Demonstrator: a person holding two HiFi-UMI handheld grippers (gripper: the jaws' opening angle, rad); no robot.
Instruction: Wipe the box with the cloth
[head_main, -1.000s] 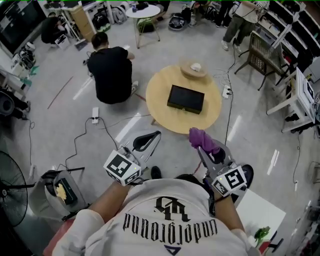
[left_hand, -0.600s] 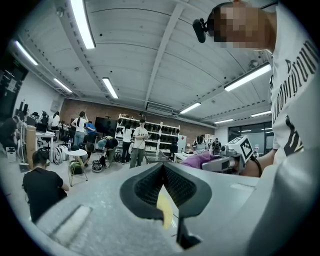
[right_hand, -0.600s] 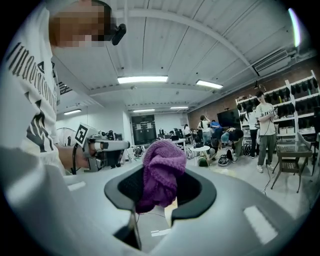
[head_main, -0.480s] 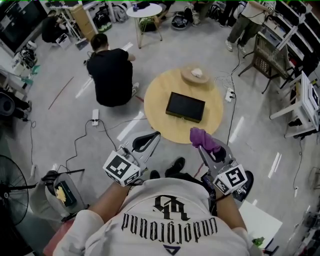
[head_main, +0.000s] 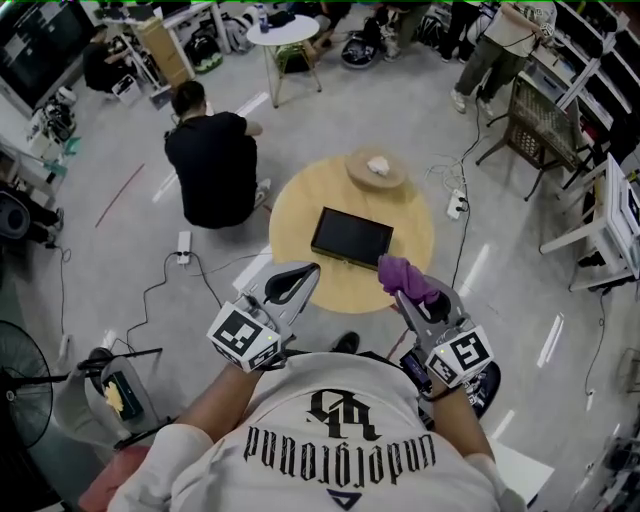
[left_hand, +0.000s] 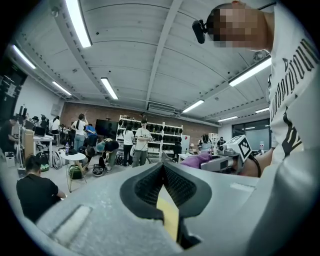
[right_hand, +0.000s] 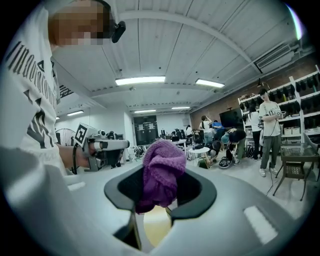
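the person has stepped closer, so the desk (head_main: 408, 215) now lies just ahead of both grippers; wiping hasn't begun, i'd say. the box (head_main: 351, 237) lies flat mid-desk, black, low and closed. the right gripper (head_main: 397, 283) is clamped on the bunched purple cloth (head_main: 405, 276); the left gripper (head_main: 308, 272) is clenched and empty.
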